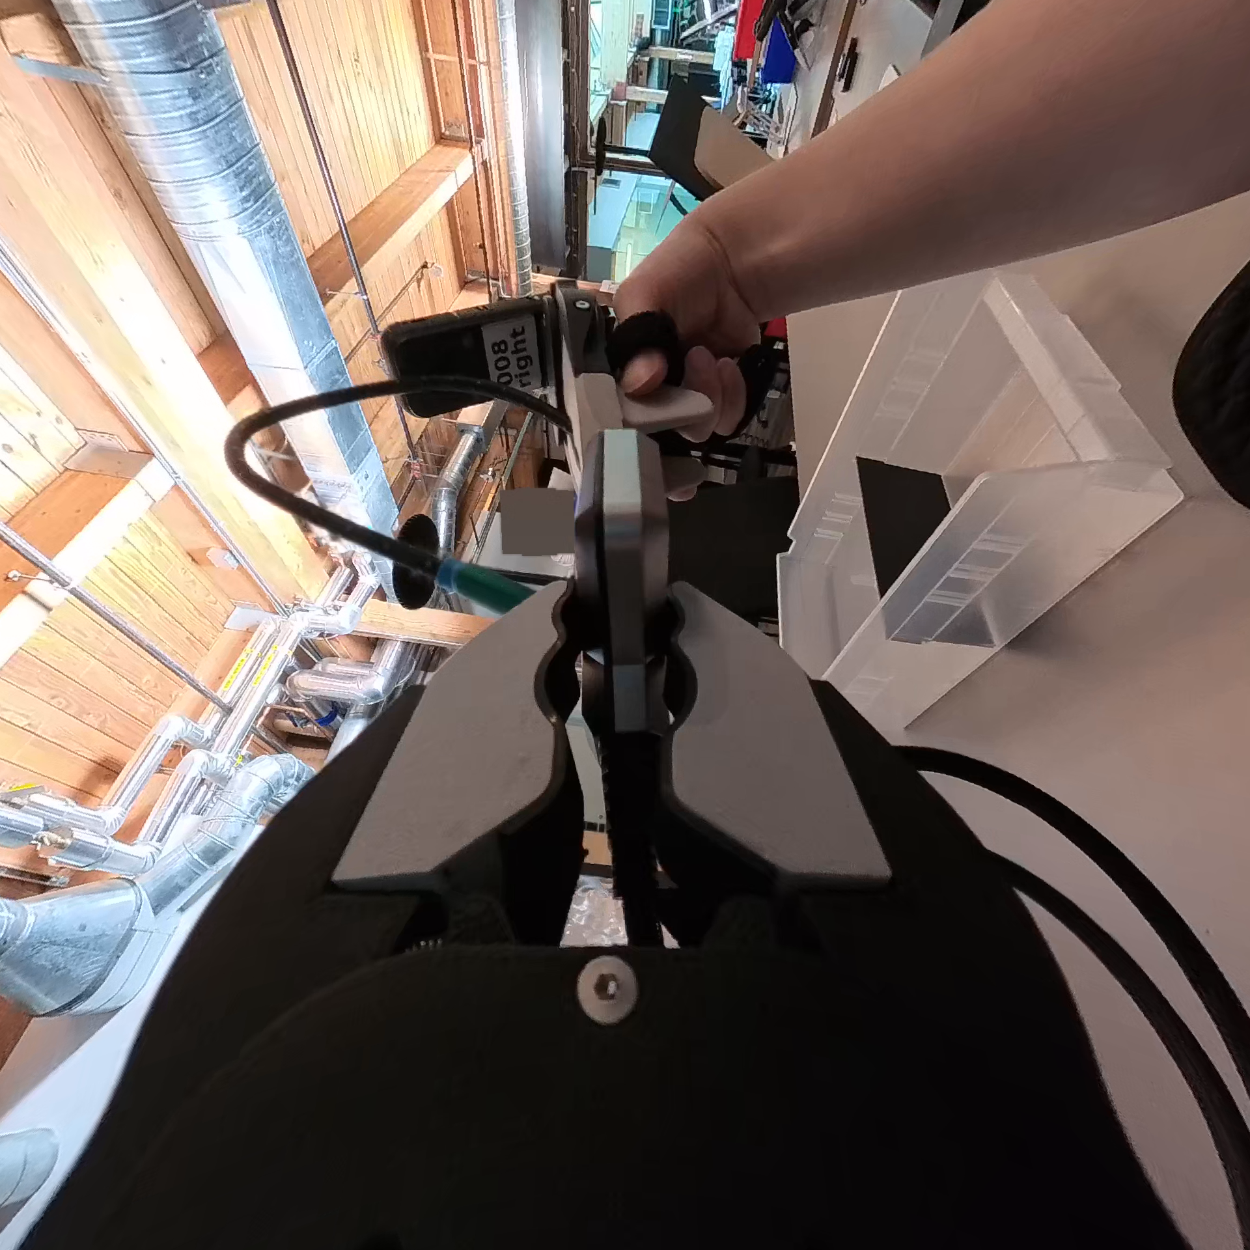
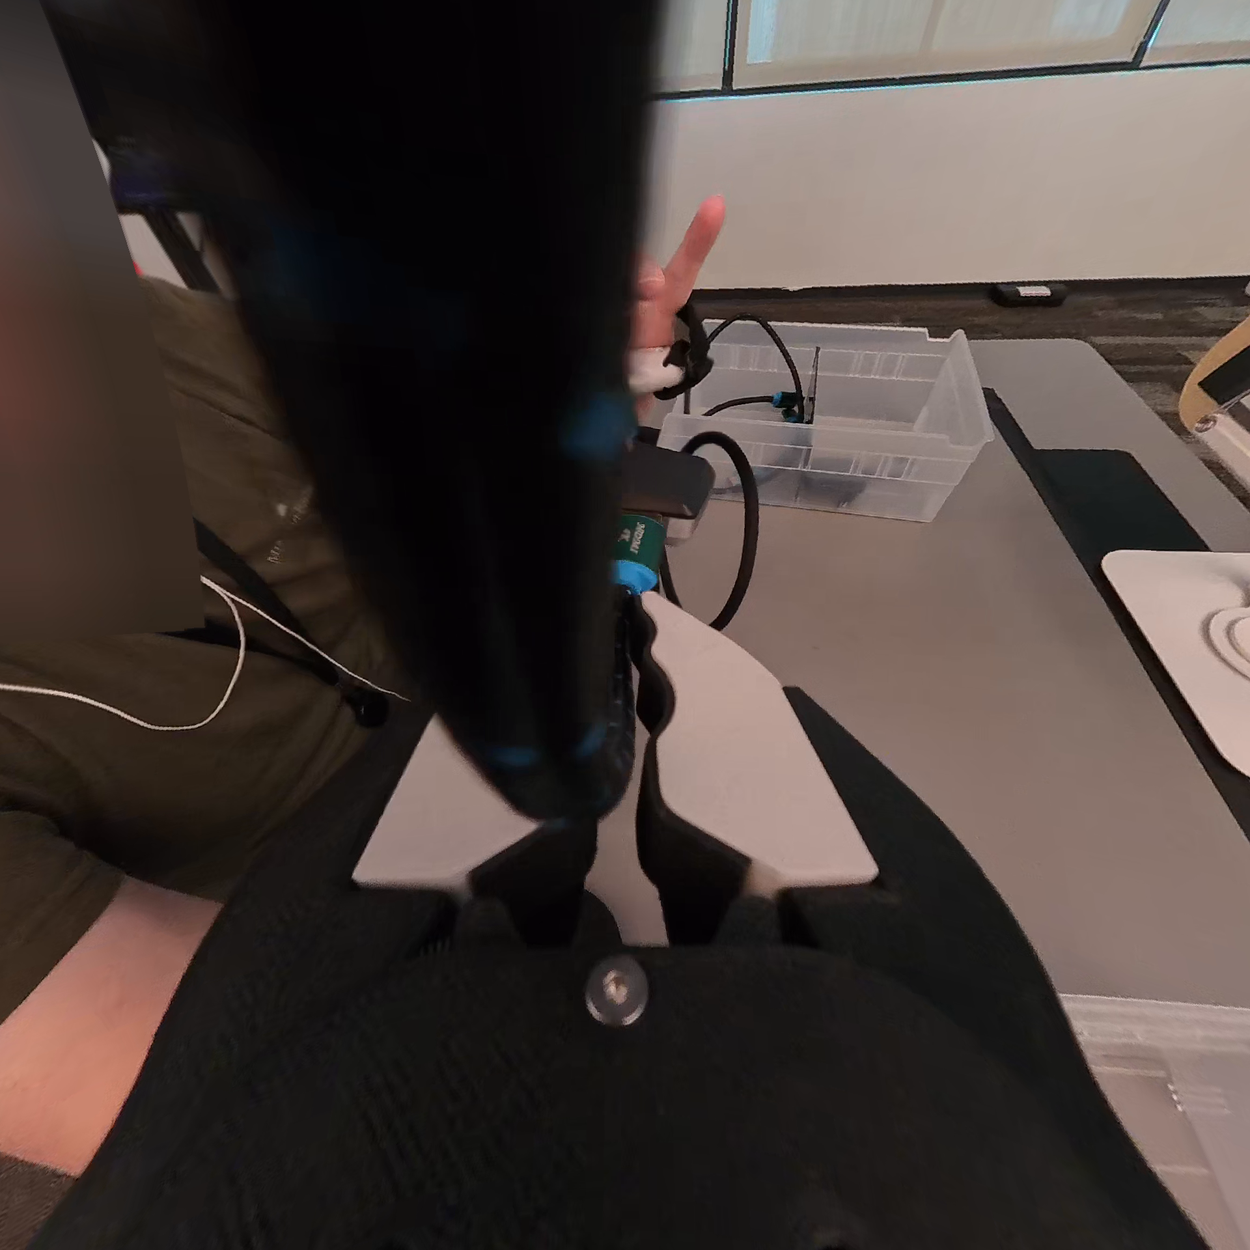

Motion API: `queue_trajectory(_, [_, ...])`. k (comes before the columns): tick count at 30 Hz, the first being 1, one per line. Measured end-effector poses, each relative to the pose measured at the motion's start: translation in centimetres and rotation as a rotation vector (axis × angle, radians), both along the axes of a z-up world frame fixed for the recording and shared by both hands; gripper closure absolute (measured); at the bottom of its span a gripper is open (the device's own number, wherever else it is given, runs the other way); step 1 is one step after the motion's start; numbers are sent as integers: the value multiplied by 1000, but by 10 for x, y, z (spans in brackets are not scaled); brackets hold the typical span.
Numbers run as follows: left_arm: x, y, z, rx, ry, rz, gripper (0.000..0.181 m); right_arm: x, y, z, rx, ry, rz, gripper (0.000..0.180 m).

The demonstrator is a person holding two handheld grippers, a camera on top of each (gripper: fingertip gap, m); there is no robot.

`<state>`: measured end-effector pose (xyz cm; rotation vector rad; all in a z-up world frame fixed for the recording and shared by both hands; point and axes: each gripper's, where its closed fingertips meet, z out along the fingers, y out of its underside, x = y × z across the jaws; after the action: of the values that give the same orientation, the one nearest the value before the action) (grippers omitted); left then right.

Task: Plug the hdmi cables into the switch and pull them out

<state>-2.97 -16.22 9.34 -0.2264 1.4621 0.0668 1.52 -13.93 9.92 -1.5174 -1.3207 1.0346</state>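
My left gripper (image 1: 619, 609) is shut on the grey metal HDMI switch (image 1: 626, 534) and holds it edge-on above the table. The switch shows as a dark box in the right wrist view (image 2: 666, 483). My right gripper (image 2: 632, 609) is shut on a black braided HDMI cable (image 2: 626, 690) just behind its green and blue plug (image 2: 636, 548). The plug's tip meets the switch; how deep it sits is hidden. In the left wrist view the plug (image 1: 487, 585) reaches the switch from the left, and its cable (image 1: 270, 473) loops back. A blurred black shape (image 2: 440, 406) hides my right gripper's left finger.
A clear plastic bin (image 1: 1014, 541) stands on the white table; in the right wrist view the bin (image 2: 879, 433) holds another black cable with a blue plug (image 2: 784, 406). Black cables (image 1: 1116, 913) trail over the table. A black mat (image 2: 1109, 500) and a white pad (image 2: 1204, 642) lie to the right.
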Motion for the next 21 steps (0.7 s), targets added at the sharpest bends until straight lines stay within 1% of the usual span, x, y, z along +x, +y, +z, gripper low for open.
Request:
queue_trajectory(2, [-1,5,-2,2,22,17,160,0,3,-2,25,-32,-29,180])
queue_trajectory(4, [-3,15,-2,47,35,73,160,-1,6,1,43,-43,-68,180])
queue_trajectory(5, [-3,18,-2,77,45,84,159,0,7,1,54,-51,-79,174])
queue_trajectory(6, [-3,19,-2,83,57,83,159,1,6,1,64,-59,-85,173])
queue_trajectory(10, [-2,18,5,-49,54,108,159,3,0,8,95,-38,-86,174])
queue_trajectory(14, [-2,25,3,-59,70,162,159,2,1,9,131,-68,-121,173])
queue_trajectory(21, [-1,22,2,-105,64,136,160,2,-1,9,98,-34,-80,174])
